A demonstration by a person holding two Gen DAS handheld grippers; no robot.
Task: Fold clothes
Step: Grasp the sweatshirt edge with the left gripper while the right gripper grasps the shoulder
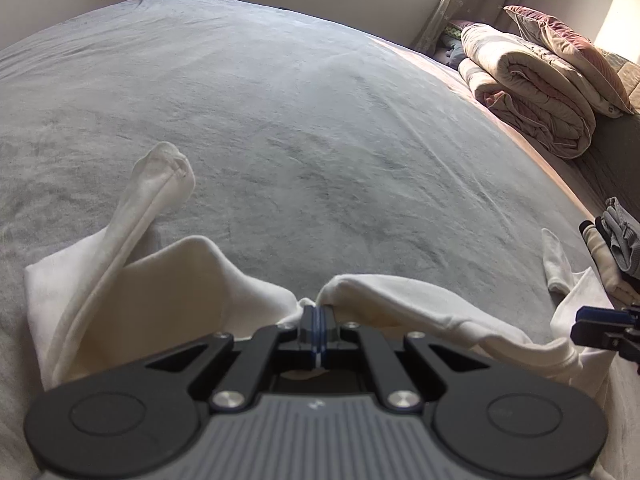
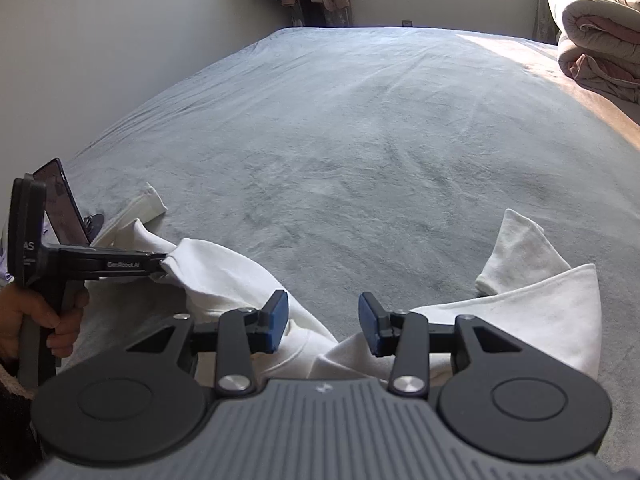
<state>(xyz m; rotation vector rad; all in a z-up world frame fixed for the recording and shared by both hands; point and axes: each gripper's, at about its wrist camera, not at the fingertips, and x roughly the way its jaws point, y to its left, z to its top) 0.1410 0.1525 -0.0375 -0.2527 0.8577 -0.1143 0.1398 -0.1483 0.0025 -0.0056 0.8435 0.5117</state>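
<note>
Nearest to me, the left tool (image 1: 316, 320) is clenched tight on a bunched fold of the white long-sleeved top (image 1: 168, 280), pinching the fabric right at its blue pads (image 1: 320, 322) so that the cloth peaks up on either side. Just beside it, the right tool (image 2: 323, 322) stands released: its pads are apart, with the top's white fabric lying below and behind the gap, and nothing pressed between them. The person's hand (image 2: 24, 320) grips the handle of the left tool at the near edge of the bed.

The top lies crumpled along the near edge of the grey bedspread (image 1: 300, 120), one sleeve (image 1: 160, 184) trailing away on the left and the other sleeve (image 2: 520, 252) folded up on the right. A small pile of other clothes (image 1: 616, 248) sits at the right edge of the bed.

Farther off, the bed is bare up to a rolled duvet (image 1: 528, 92) with a pillow (image 1: 568, 48) on it, near the window.

I judge the fold barely begun: the garment is being laid out. Next, the right tool needs a fresh hold on an edge, so both can pull the top flat.
</note>
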